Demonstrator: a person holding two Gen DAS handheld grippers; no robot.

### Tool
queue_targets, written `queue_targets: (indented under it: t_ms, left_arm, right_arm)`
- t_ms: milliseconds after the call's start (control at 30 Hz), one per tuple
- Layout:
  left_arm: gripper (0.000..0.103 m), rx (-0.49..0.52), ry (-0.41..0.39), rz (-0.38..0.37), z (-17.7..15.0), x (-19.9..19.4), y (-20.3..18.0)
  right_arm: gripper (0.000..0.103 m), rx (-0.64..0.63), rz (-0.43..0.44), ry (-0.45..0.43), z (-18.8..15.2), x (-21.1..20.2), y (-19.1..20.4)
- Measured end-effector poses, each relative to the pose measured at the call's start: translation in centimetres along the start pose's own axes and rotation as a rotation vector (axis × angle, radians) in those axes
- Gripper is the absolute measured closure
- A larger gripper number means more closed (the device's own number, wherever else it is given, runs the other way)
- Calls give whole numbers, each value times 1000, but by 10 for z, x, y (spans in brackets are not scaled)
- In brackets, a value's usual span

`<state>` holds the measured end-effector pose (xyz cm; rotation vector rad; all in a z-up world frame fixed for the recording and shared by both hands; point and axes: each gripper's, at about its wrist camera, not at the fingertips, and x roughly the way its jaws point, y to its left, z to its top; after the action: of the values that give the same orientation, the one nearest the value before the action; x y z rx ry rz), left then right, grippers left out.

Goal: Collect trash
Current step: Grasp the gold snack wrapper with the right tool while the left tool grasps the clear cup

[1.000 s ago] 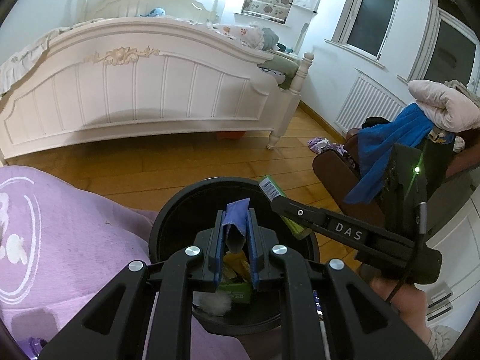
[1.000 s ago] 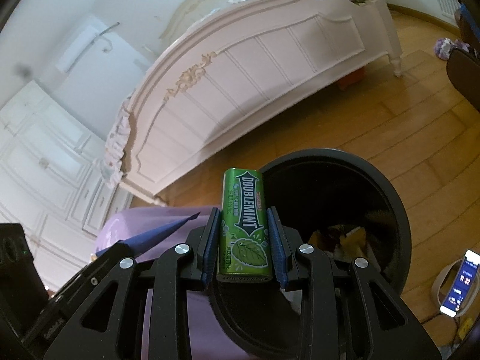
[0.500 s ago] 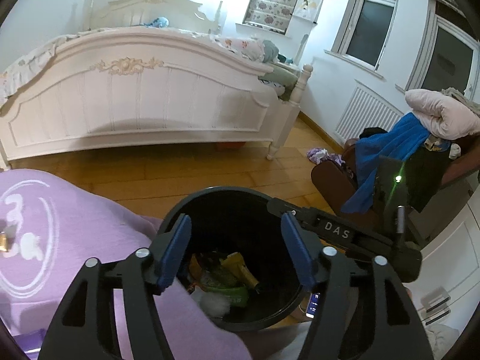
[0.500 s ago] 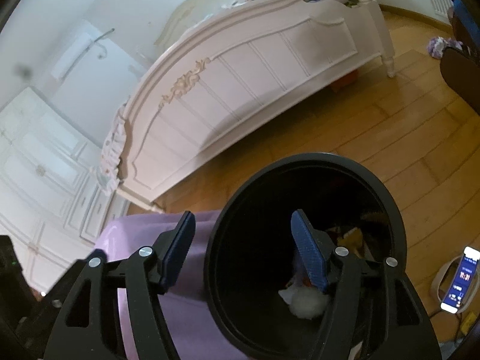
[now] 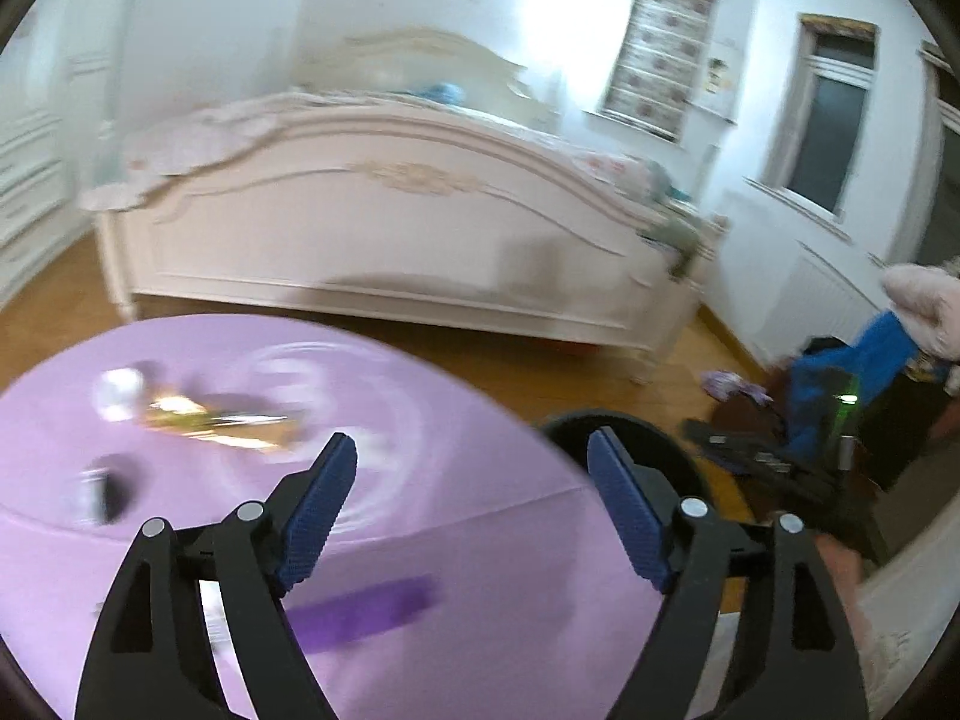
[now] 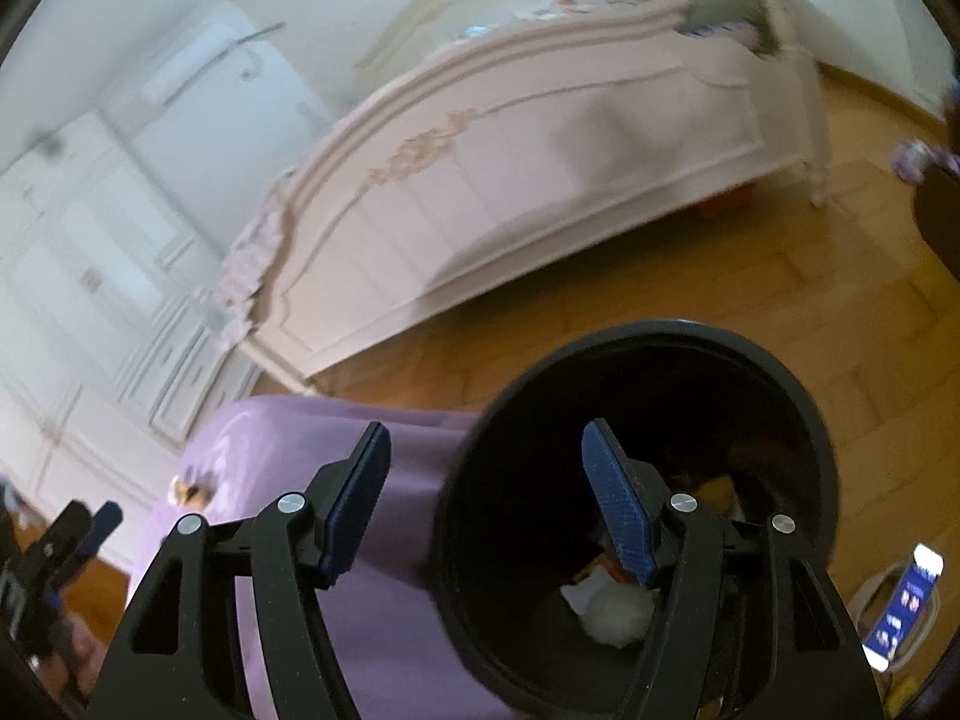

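Note:
A black trash bin (image 6: 660,339) stands beside a round table under a purple cloth (image 5: 420,540). A white wad (image 6: 618,609) and other scraps lie inside the bin. My right gripper (image 6: 485,427) hangs open over the bin's left rim, nothing between its fingers. My left gripper (image 5: 471,438) is over the table with its jaws opening and empty; the bin (image 5: 636,429) is at its right. On the cloth lie a blurred gold wrapper (image 5: 210,420), a white bit (image 5: 120,390), a dark object (image 5: 111,492) and a purple strip (image 5: 360,609). The gold wrapper (image 6: 192,489) also shows in the right wrist view.
A white bed (image 5: 390,240) stands across the wooden floor (image 6: 750,288). A chair with blue clothing (image 5: 852,372) is at the right. A lit phone (image 6: 906,606) lies on the floor beside the bin. White cabinets (image 6: 90,300) line the left wall.
Both grippers opened: the purple wrapper and the green gum pack have left their jaws. The left gripper swung left from above the bin to over the table. The right gripper shifted slightly.

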<state>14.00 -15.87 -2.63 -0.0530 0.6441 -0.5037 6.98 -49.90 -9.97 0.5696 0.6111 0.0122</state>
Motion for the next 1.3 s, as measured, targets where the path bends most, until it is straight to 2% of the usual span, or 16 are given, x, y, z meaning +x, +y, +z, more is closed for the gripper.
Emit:
queue_targets:
  t_ms: [100, 267, 367, 433, 567, 700, 767, 900, 967, 1033, 1067, 1100, 1133, 1200, 1300]
  left_arm:
    - [20, -29, -6, 97, -4, -14, 38]
    - [16, -95, 26, 265, -13, -25, 106]
    - [16, -122, 64, 318, -18, -22, 136]
    - [16, -134, 83, 326, -20, -18, 147]
    - [16, -134, 121, 333, -24, -5, 165]
    - [17, -140, 155, 291, -26, 3, 172]
    - [17, -122, 158, 296, -24, 4, 172]
    - [28, -110, 201, 296, -24, 13, 172]
    - [29, -86, 214, 315, -24, 15, 169]
    - [35, -67, 219, 331, -23, 15, 165]
    - [42, -61, 218, 334, -23, 15, 164]
    - [49, -59, 217, 336, -22, 17, 166]
    - [49, -59, 215, 335, -22, 17, 166]
    - [49, -65, 212, 327, -22, 16, 167]
    - [49, -88, 198, 289, -22, 13, 171]
  right_arm:
    - [36, -114, 57, 17, -4, 5, 36]
    - [36, -339, 191, 127, -2, 33, 132]
    - [36, -506, 232, 203, -3, 58, 197]
    - [36, -607, 240, 244, -7, 75, 236]
    - [36, -790, 211, 316, -25, 114, 288]
    - [40, -886, 181, 380, -41, 152, 310]
    - [42, -910, 171, 397, -47, 165, 314]
    - [42, -949, 172, 436, -56, 182, 320]
    - [42, -967, 169, 459, -62, 190, 322]
    - [50, -968, 180, 463, -65, 194, 323]
    - [52, -961, 185, 465, -66, 194, 323]
    - [61, -958, 188, 461, -65, 193, 323]
    - [72, -954, 191, 463, -66, 192, 322]
    - [83, -946, 188, 472, -66, 190, 322]
    - [88, -916, 189, 496, -64, 183, 317]
